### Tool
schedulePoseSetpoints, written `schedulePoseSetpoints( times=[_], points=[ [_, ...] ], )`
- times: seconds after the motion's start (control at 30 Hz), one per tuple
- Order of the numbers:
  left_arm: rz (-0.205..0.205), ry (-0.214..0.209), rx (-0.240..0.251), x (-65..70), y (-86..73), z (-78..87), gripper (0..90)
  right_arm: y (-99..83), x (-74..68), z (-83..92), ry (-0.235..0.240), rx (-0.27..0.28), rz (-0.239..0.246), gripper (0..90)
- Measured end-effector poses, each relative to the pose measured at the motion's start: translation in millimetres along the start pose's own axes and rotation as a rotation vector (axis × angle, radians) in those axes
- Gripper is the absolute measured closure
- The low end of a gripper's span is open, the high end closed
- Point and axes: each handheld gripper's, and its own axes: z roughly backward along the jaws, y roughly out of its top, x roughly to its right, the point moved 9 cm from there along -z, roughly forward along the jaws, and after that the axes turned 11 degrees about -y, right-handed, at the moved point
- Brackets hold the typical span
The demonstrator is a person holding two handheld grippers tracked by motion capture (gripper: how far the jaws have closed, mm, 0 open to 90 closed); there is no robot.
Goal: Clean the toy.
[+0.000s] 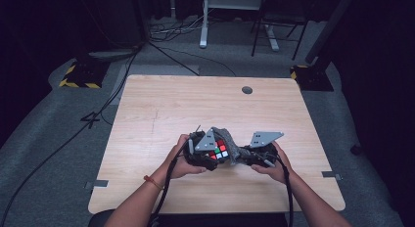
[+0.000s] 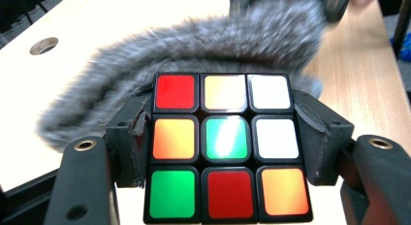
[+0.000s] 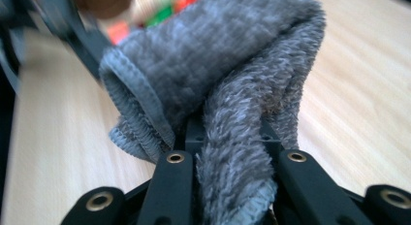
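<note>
A scrambled colour cube [image 2: 225,145] sits clamped between the pads of my left gripper [image 2: 223,137], its face showing red, orange, white and green squares. In the high view the cube [image 1: 218,149] is held above the near middle of the table by the left gripper [image 1: 208,151]. A grey fuzzy cloth [image 3: 228,84] is pinched between the jaws of my right gripper [image 3: 232,157]. The cloth [image 2: 203,45] drapes against the cube's far side. From above, the cloth [image 1: 234,149] bridges the cube and the right gripper [image 1: 252,156].
The wooden table [image 1: 161,104] has a round cable hole [image 1: 247,90] near its far edge. Beyond it, cables and a stand's legs [image 1: 205,26] cover the grey floor. Both forearms enter from the bottom edge.
</note>
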Motion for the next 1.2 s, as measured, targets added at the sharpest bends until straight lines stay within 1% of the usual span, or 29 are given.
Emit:
schedulePoseSetpoints(
  times=[0.07, 0.13, 0.17, 0.23, 0.3, 0.37, 0.4, 0.43, 0.5, 0.53, 0.63, 0.67, 0.7, 0.73, 0.77, 0.83, 0.87, 0.9, 0.93, 0.97, 1.07, 1.1, 1.13, 1.2],
  points=[
    [0.009, -0.001, 0.013, -1.4, 0.8, 3.4, 33.3, -6.9, -1.0, -6.1, 0.009, -0.040, 0.014, 75.5],
    [0.006, 0.004, 0.004, -2.2, -0.5, 4.2, 33.3, -6.7, -1.8, -6.8, 0.022, -0.037, 0.005, 75.4],
    [0.005, 0.007, -0.001, -2.8, -1.2, 4.0, 33.3, -5.3, -1.2, -5.8, 0.014, -0.033, 0.008, 75.4],
    [0.008, 0.004, -0.022, -3.4, -4.1, 1.7, 33.4, -0.7, -1.1, -1.9, 0.010, -0.008, 0.003, 75.4],
    [0.009, 0.005, -0.048, -3.9, -8.2, -2.6, 33.4, 6.5, -3.7, 4.9, 0.015, 0.038, 0.005, 75.5],
    [0.008, -0.012, -0.062, -2.0, -10.5, -7.0, 33.4, 14.5, -6.3, 11.1, 0.005, 0.080, 0.010, 75.5],
    [0.006, -0.012, -0.066, -1.1, -10.6, -8.4, 33.4, 17.9, -7.9, 13.5, 0.006, 0.100, 0.012, 75.4],
    [0.003, -0.006, -0.069, -0.9, -10.4, -9.2, 33.4, 19.5, -8.6, 14.2, -0.001, 0.105, 0.018, 75.3],
    [0.005, -0.004, -0.061, -0.7, -9.3, -8.9, 33.4, 18.3, -7.5, 13.1, -0.016, 0.096, 0.030, 74.8],
    [0.006, -0.009, -0.054, -0.1, -8.4, -8.1, 33.4, 17.3, -6.4, 12.0, -0.013, 0.093, 0.020, 74.7],
    [-0.005, -0.008, -0.030, 0.3, -3.0, -3.0, 33.4, 11.2, -3.3, 7.1, -0.010, 0.048, 0.019, 74.7],
    [0.000, -0.011, -0.018, 0.0, -1.1, -0.2, 33.4, 9.1, -3.2, 5.3, -0.007, 0.038, 0.023, 74.7],
    [0.005, -0.013, -0.007, -0.7, 0.4, 2.6, 33.3, 6.9, -4.3, 3.9, 0.008, 0.025, 0.025, 74.7],
    [0.005, -0.006, -0.002, -1.8, 0.8, 4.8, 33.3, 4.0, -6.5, 2.2, 0.031, 0.003, 0.030, 74.6],
    [0.003, 0.006, -0.006, -2.9, 0.1, 6.1, 33.3, 1.6, -8.2, 0.9, 0.042, -0.012, 0.045, 74.5],
    [-0.003, 0.007, -0.026, -3.4, -3.3, 6.0, 33.3, 0.4, -11.9, -1.1, 0.059, -0.016, 0.050, 74.2],
    [-0.006, 0.015, -0.042, -3.9, -5.5, 4.9, 33.3, 1.2, -13.1, -1.1, 0.056, -0.014, 0.056, 74.1],
    [-0.008, 0.016, -0.054, -4.6, -7.2, 3.8, 33.3, 2.4, -13.8, -0.6, 0.049, -0.010, 0.064, 74.0],
    [-0.001, 0.008, -0.054, -4.6, -8.3, 2.8, 33.4, 4.1, -14.4, 0.4, 0.045, -0.002, 0.065, 74.1],
    [0.000, -0.004, -0.062, -4.2, -9.7, 2.0, 33.4, 6.4, -14.3, 2.0, 0.040, 0.016, 0.059, 74.1],
    [-0.005, -0.010, -0.087, -1.9, -12.9, -2.8, 33.4, 15.2, -12.1, 8.6, 0.023, 0.078, 0.028, 74.2],
    [-0.005, -0.014, -0.094, -0.7, -13.6, -4.5, 33.4, 18.2, -11.6, 10.7, 0.026, 0.099, 0.019, 74.3],
    [-0.008, -0.014, -0.087, -0.4, -12.5, -5.9, 33.4, 19.8, -10.9, 11.6, 0.021, 0.109, 0.020, 74.3],
    [-0.003, -0.018, -0.072, 0.2, -9.9, -5.3, 33.4, 17.7, -9.0, 9.5, -0.006, 0.087, 0.037, 74.7]
  ],
)
